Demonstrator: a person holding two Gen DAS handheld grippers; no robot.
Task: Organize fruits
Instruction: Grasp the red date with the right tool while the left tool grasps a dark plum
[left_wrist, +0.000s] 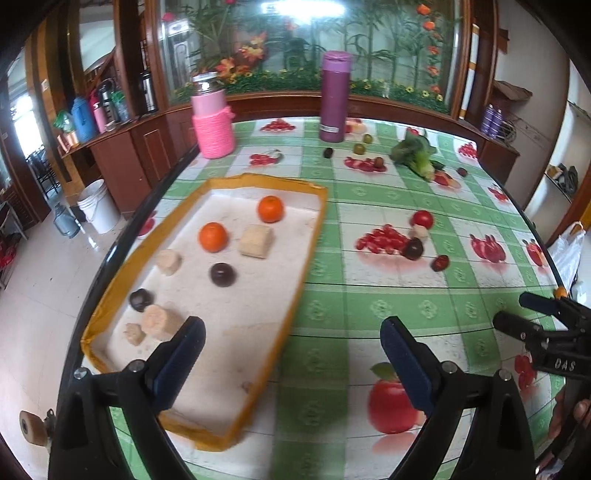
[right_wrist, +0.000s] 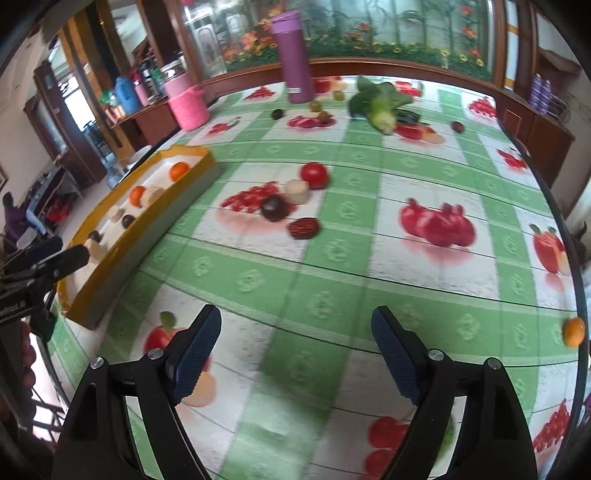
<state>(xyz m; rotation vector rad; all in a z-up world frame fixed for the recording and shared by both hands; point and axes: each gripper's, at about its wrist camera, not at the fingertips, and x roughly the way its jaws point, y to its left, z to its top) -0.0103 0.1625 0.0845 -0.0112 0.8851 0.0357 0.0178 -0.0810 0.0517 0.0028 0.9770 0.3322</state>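
Green-checked cloth covers the surface (left_wrist: 369, 295). Left gripper (left_wrist: 291, 350) hangs with jaws wide apart, nothing between them, over the near end of the yellow tray (left_wrist: 314, 236) at left of frame, which holds two oranges (left_wrist: 213, 237). Right gripper (right_wrist: 295, 350) also gapes empty; tomato (right_wrist: 314, 175) and dark plum (right_wrist: 274, 208) sit mid-frame, a loose orange (right_wrist: 574, 331) at right edge.

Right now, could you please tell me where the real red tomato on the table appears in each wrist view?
Left wrist view: the tomato sits right of centre, beyond the yellow-rimmed tray.
Right wrist view: the tomato sits just above centre, right of the tray.
Shared landmark: the purple bottle standing at the table's far edge.
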